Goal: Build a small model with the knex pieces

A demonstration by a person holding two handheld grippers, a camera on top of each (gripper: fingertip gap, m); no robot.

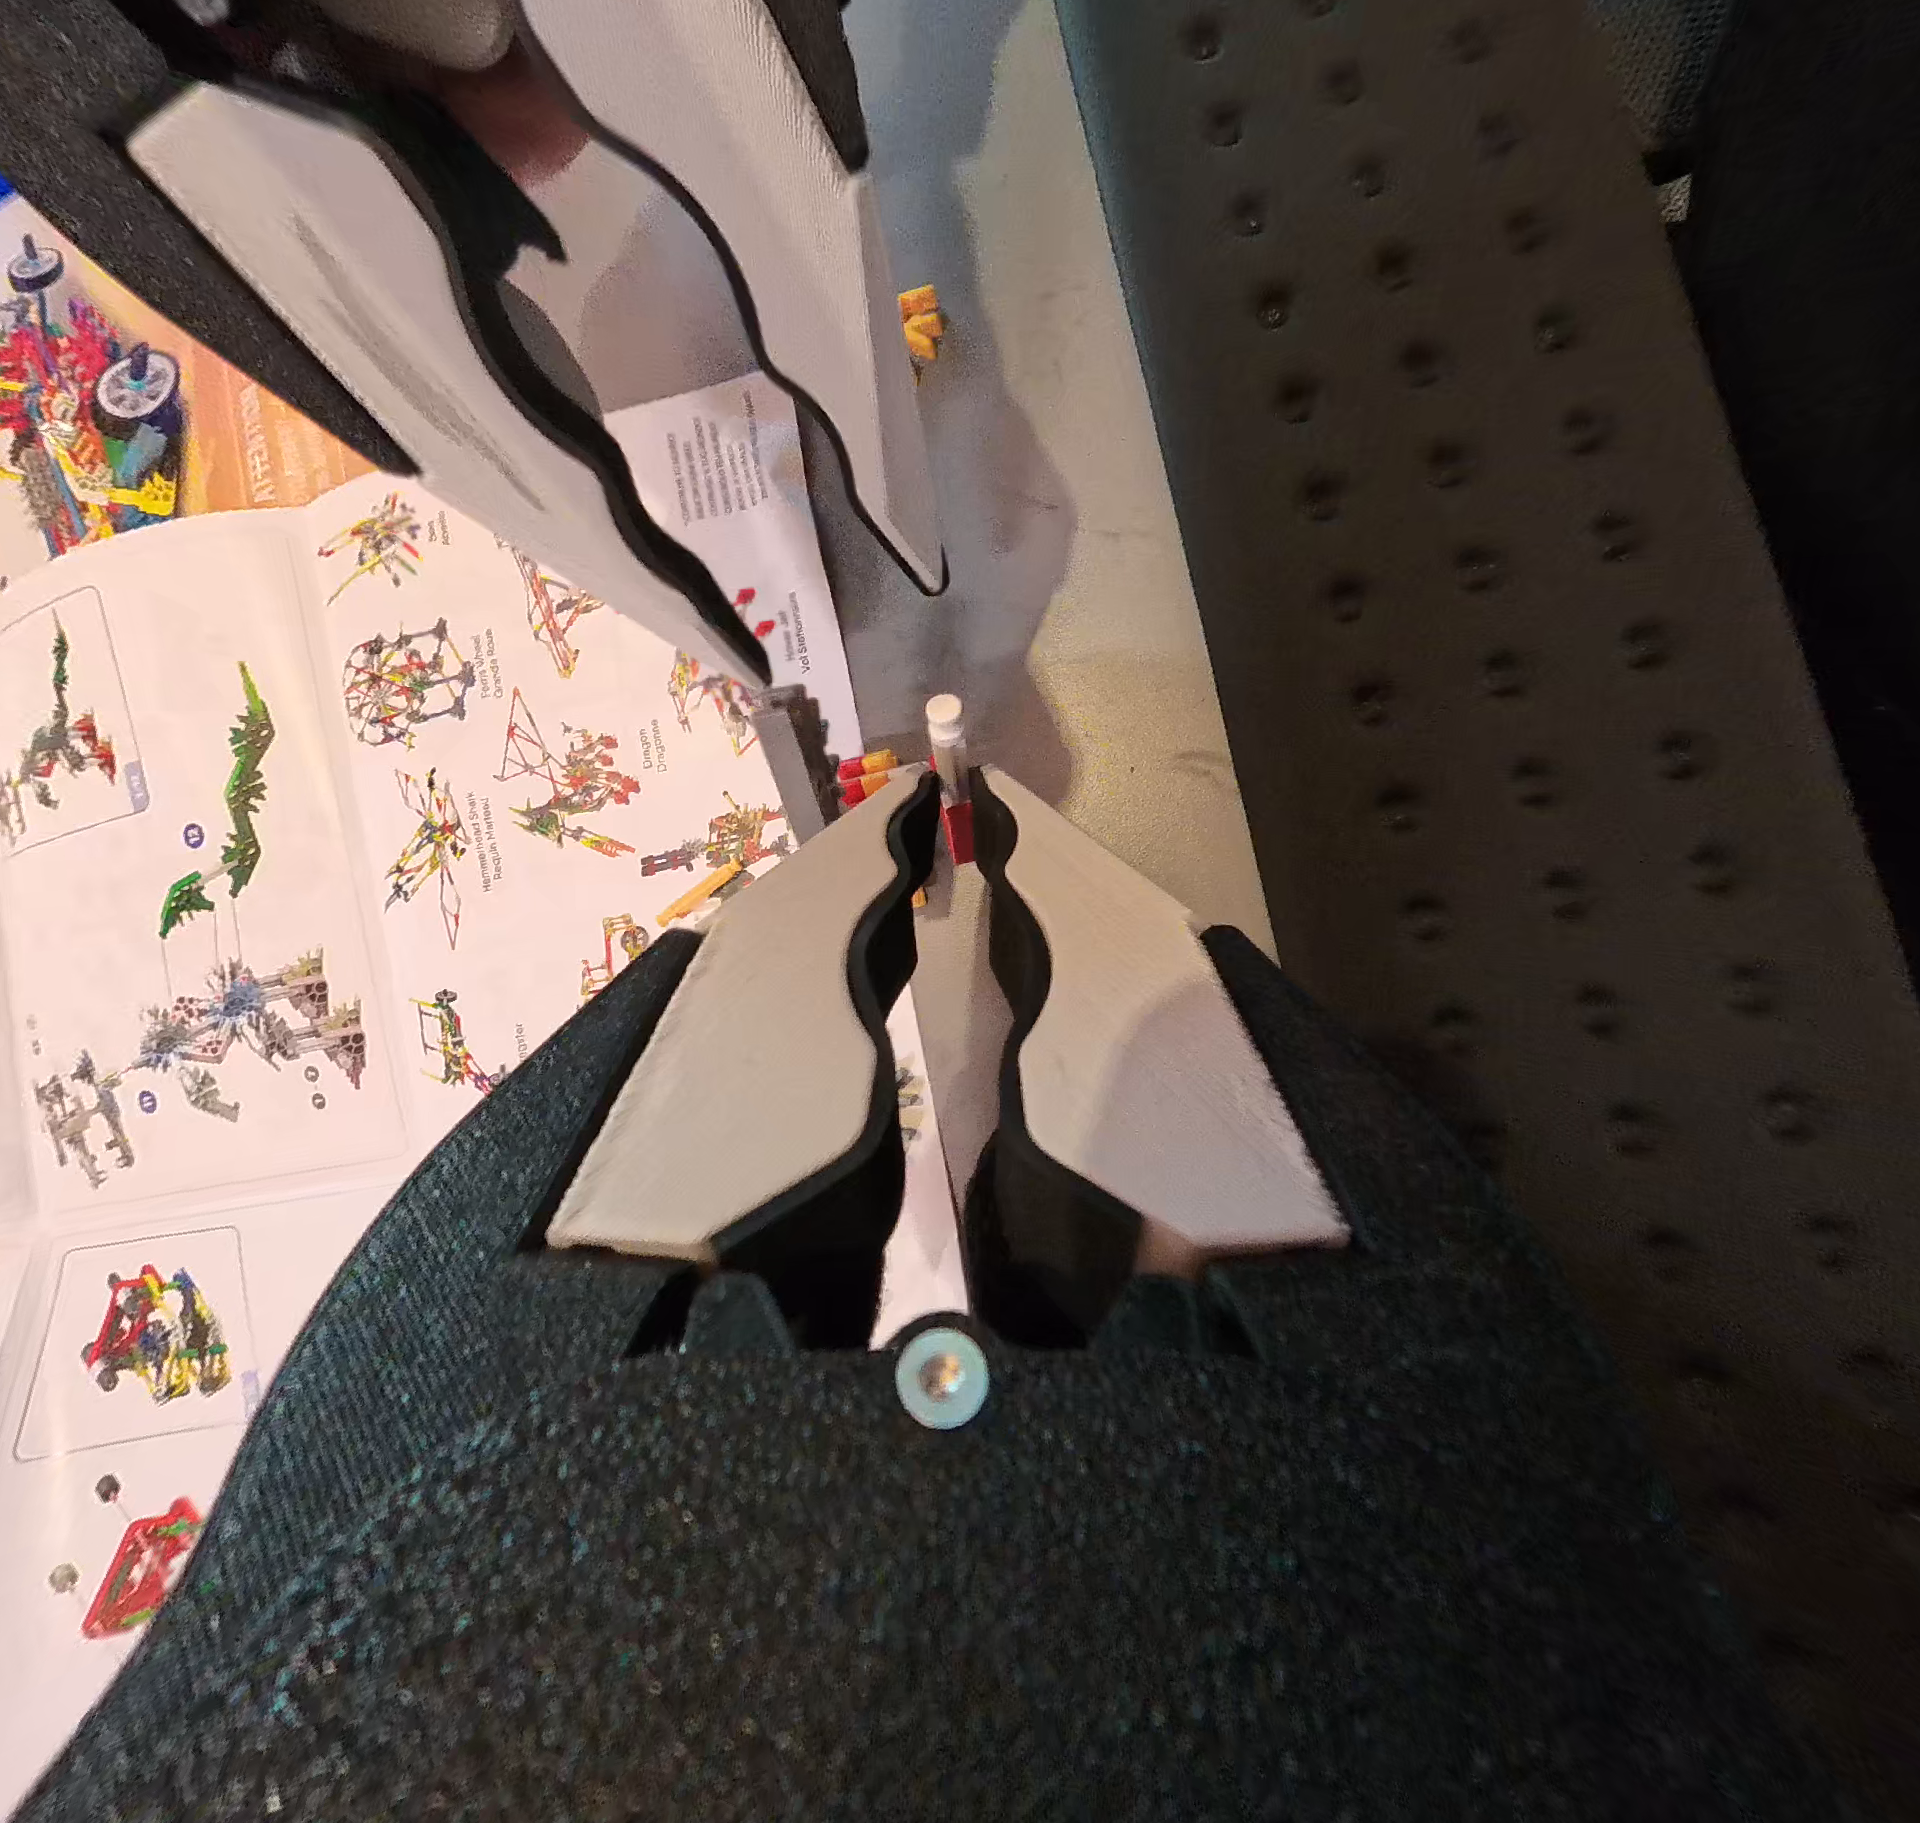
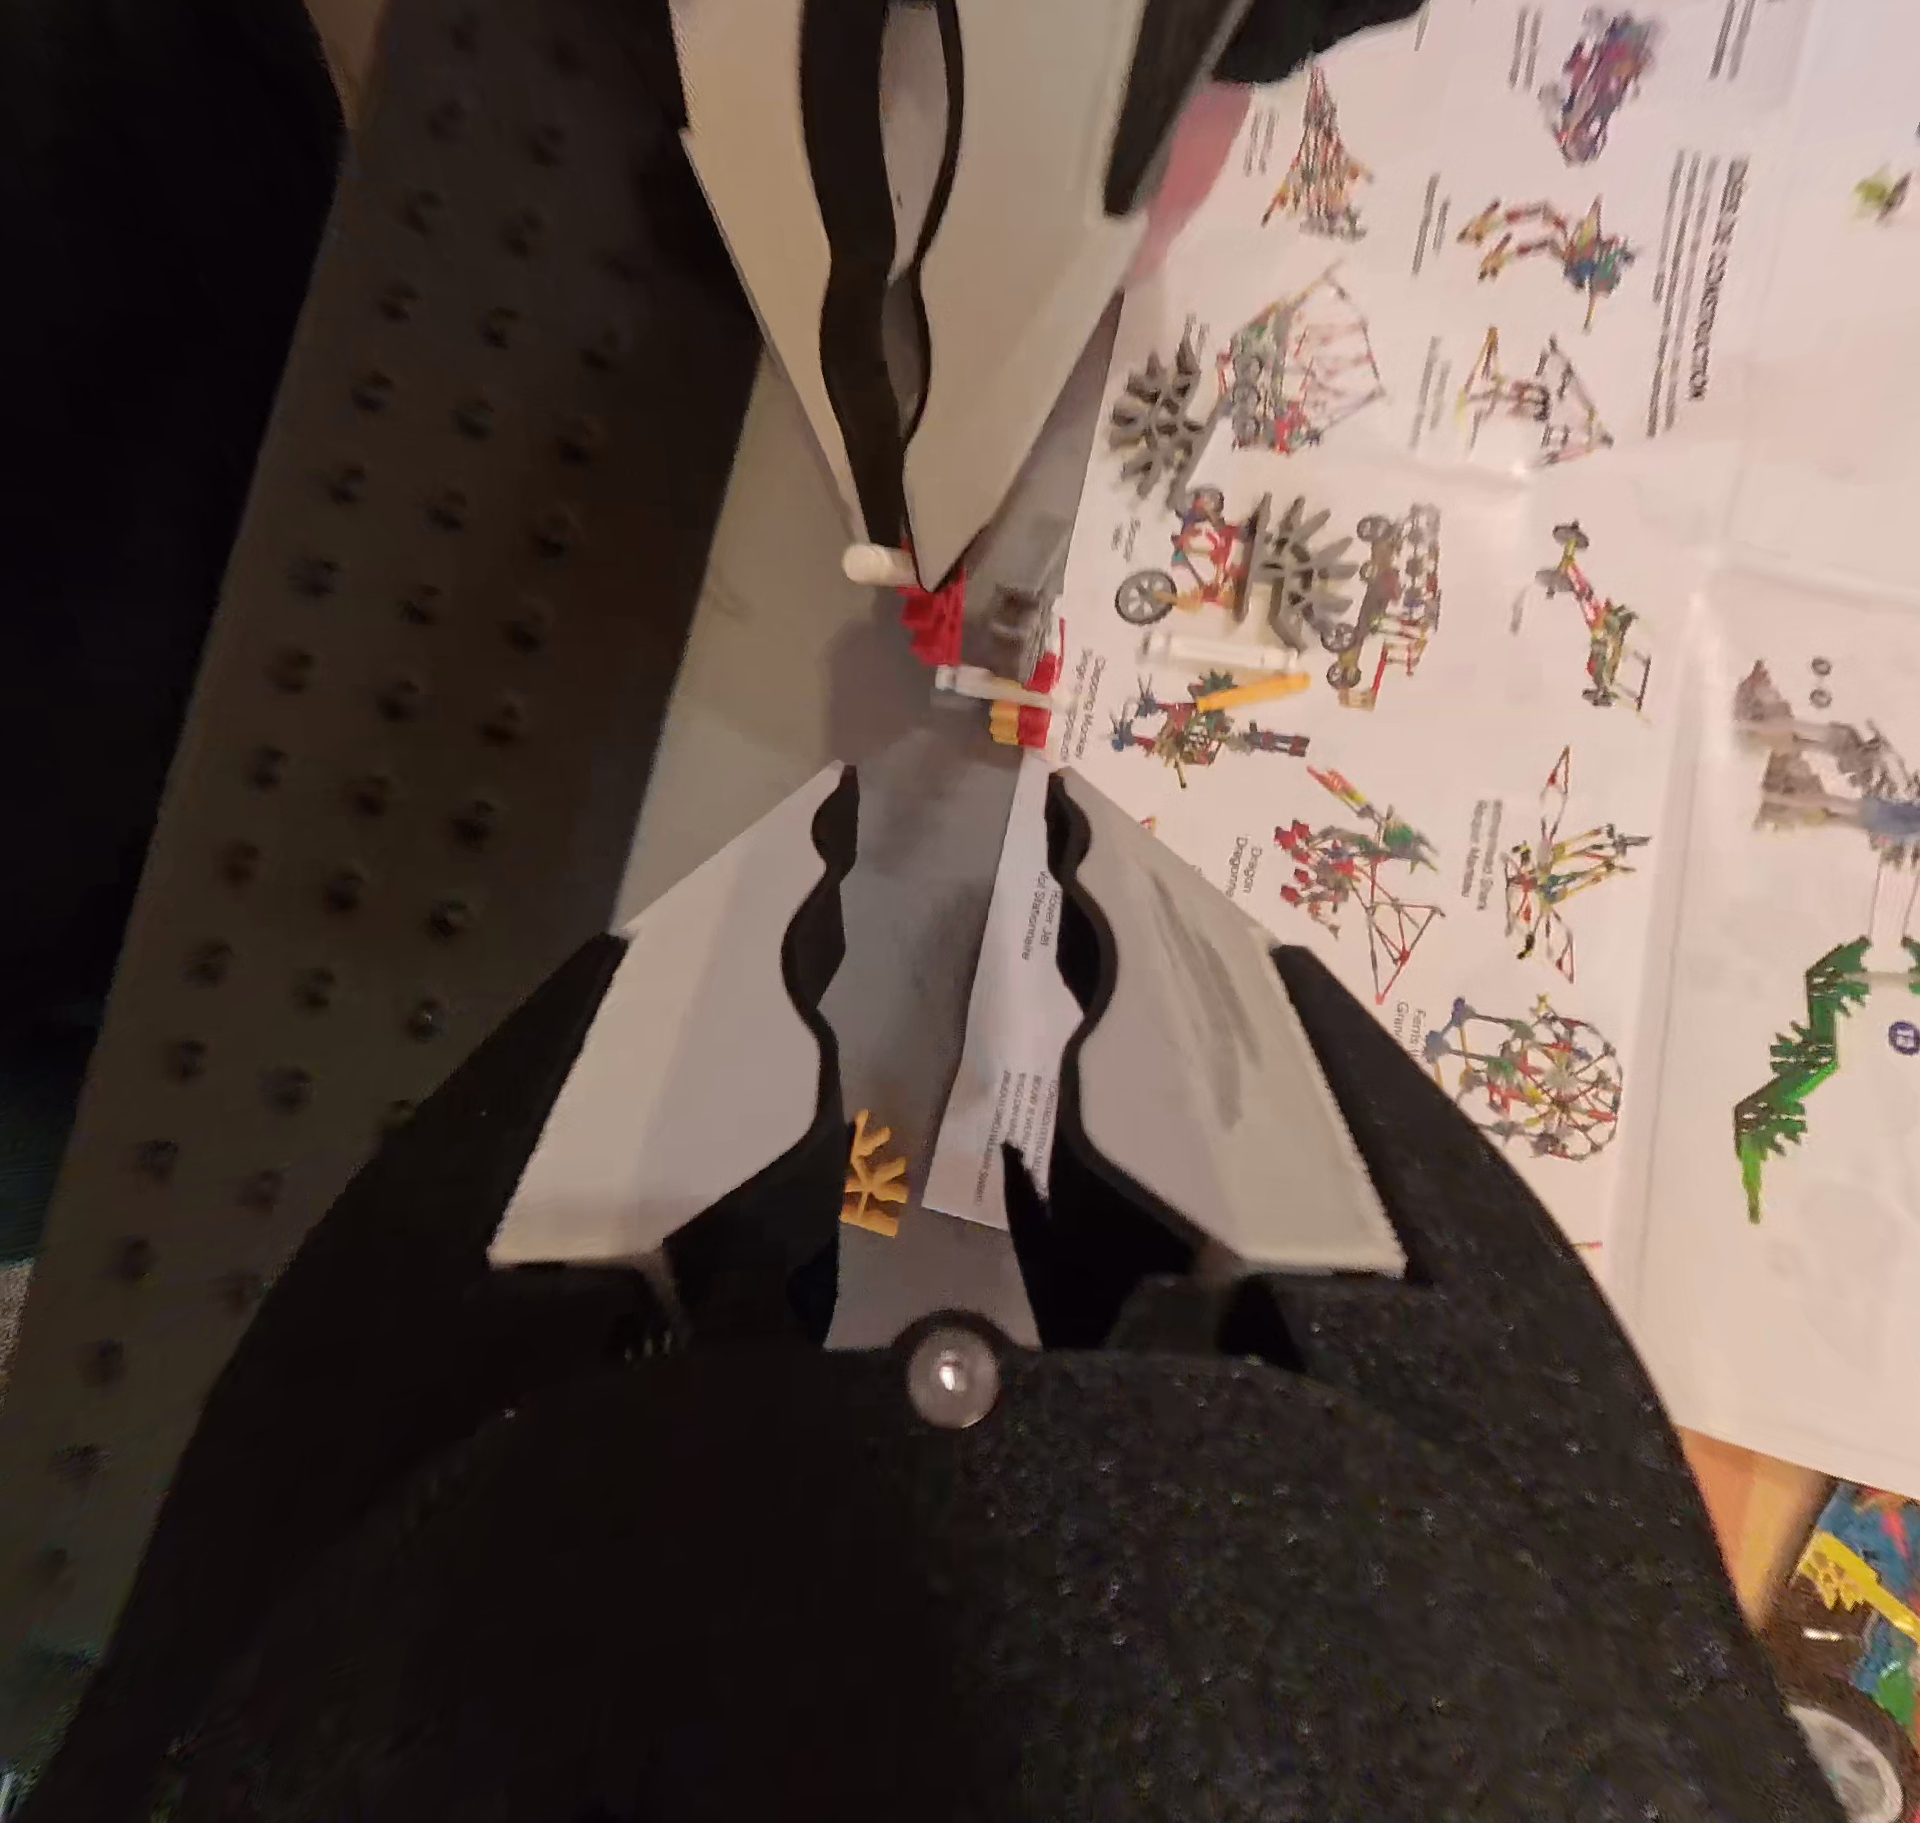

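The left gripper (image 1: 954, 786) has its jaws pinched nearly together; the right gripper (image 2: 951, 786) gapes apart.

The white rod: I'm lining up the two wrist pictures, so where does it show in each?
Left wrist view: white rod at centre, sticking out of the left tongs.
Right wrist view: white rod above centre, at the tips of the far tongs.
Shared landmark: yellow connector on the grey surface.

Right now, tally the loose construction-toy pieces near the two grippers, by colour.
White rod, held in the left gripper: 1
Red connector on that rod: 1
Yellow connector lying below the open right gripper: 1
Yellow rod on the instruction sheet: 1
Total: 4
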